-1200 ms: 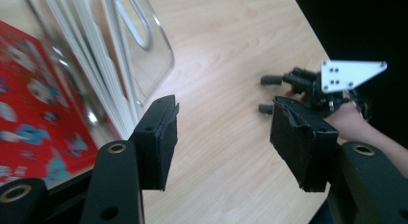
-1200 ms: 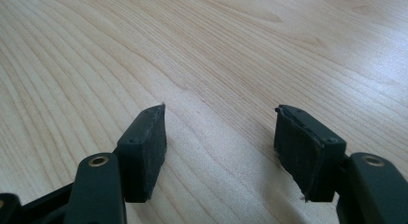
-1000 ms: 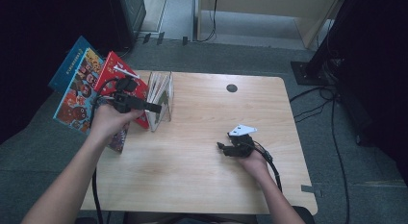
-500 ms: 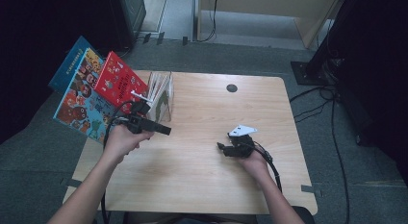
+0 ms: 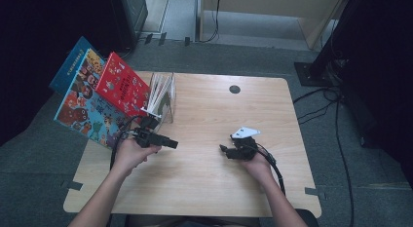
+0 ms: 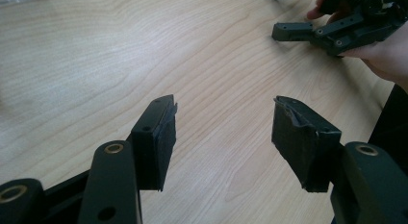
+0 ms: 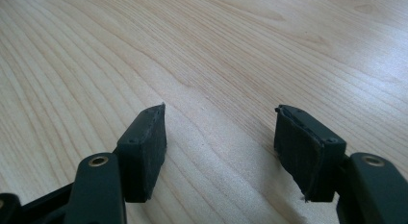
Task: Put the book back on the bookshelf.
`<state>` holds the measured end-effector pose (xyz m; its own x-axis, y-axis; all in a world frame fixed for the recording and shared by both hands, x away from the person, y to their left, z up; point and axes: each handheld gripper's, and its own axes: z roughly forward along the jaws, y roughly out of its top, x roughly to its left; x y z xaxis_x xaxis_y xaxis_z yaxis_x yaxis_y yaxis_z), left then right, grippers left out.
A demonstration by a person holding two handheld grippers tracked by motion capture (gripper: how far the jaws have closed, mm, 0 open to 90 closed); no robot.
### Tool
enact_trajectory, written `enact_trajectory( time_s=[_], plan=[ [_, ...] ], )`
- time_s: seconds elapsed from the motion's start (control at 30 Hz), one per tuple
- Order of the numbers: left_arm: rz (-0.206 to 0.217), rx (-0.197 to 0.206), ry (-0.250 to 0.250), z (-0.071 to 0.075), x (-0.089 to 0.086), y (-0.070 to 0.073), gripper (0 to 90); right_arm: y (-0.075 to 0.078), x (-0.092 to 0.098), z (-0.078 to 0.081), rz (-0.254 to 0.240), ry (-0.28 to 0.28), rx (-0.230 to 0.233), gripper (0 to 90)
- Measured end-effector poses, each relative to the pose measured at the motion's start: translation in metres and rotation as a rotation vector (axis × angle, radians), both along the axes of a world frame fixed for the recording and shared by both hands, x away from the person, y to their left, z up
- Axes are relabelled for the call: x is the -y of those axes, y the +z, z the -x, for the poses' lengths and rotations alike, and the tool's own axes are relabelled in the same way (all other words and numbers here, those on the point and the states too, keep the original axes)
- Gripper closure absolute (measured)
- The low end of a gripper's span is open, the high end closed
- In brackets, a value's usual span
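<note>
Books (image 5: pixel 117 90) stand propped in clear holder (image 5: pixel 163 98) at table (image 5: pixel 219 188) left edge, near far-left corner, overhanging it. I read left gripper (image 5: pixel 173 144) as part open, nothing between jaws, low over table just in front of holder. Right gripper (image 5: pixel 223 150) also open and empty, resting mid-table. Risk: books lean outward, a nudge to holder w/ left gripper could tip them off the edge. Holder walls hard to make out; can't tell no. of thin books inside

Two hand-held grippers (image 5: pixel 168 142) (image 5: pixel 225 150), three books (image 5: pixel 122 85), one table (image 5: pixel 204 178).
</note>
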<state>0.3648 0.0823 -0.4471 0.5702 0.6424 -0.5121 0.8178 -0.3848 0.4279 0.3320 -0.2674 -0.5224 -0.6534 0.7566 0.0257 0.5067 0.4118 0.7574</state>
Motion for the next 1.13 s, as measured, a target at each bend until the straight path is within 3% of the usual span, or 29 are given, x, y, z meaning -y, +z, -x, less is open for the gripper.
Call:
enact_trajectory(
  time_s=[0.23,0.47,0.57,0.83,0.97,1.07,1.13],
  plan=[
    [0.006,0.006,-0.022,0.002,-0.001,-0.014,41.4,0.0,0.0,0.0,0.002,0.003,0.0,35.5],
    [0.027,0.003,-0.005,0.004,-0.008,-0.029,41.2,0.0,-0.001,0.001,0.004,0.014,0.003,33.7],
    [0.015,0.03,-0.004,0.005,-0.01,-0.032,40.8,0.0,-0.001,0.001,0.005,0.019,-0.001,32.0],
    [0.014,0.048,-0.006,0.002,-0.014,-0.038,40.3,-0.001,-0.004,0.001,0.012,0.034,-0.006,25.2],
    [-0.013,0.078,-0.021,0.004,-0.013,-0.041,39.4,-0.001,-0.006,0.002,0.012,0.027,-0.012,22.8],
    [-0.004,0.08,-0.016,0.005,-0.014,-0.044,38.9,-0.001,-0.006,0.002,0.012,0.028,-0.012,22.5],
    [-0.031,0.085,-0.023,0.006,-0.014,-0.046,38.9,-0.001,-0.006,0.002,0.013,0.032,-0.012,21.4]
  ],
)
